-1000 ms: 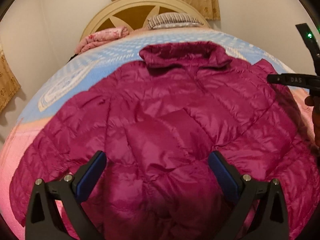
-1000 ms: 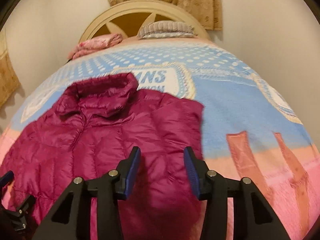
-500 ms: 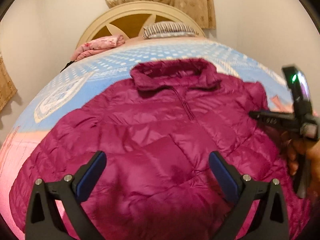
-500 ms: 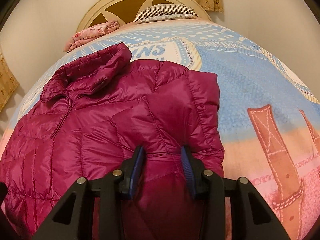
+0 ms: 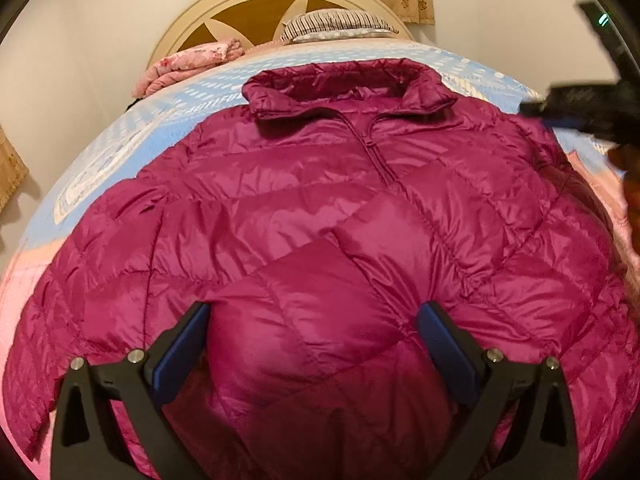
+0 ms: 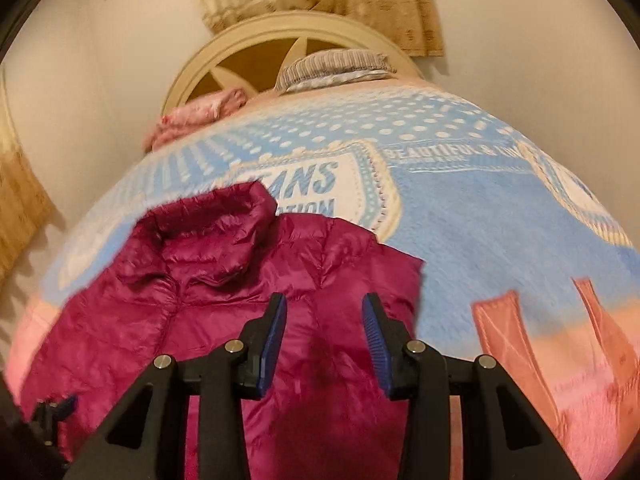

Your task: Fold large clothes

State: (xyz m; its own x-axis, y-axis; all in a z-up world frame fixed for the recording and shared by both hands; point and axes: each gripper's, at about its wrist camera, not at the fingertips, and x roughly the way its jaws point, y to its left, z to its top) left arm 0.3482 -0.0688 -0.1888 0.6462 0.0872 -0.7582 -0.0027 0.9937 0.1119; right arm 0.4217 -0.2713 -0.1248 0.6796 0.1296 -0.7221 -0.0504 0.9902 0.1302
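Folding this well likely means pinching one side edge and carrying it evenly toward the zipper, since the puffy magenta jacket (image 5: 328,240) lies front-up on the bed (image 6: 480,220), collar toward the headboard, while the left gripper (image 5: 314,344) and right gripper (image 6: 324,340) hover open and empty.

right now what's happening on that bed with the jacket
A person is folding a magenta puffer jacket spread front up on a bed with a blue and pink blanket, collar toward the headboard. They hold one set of tongs in each hand. The left tongs hover wide open over the jacket's lower middle. The right tongs sit over the jacket's right side, jaws apart, with no fabric pinched between them. No clear fold shows across the body yet.
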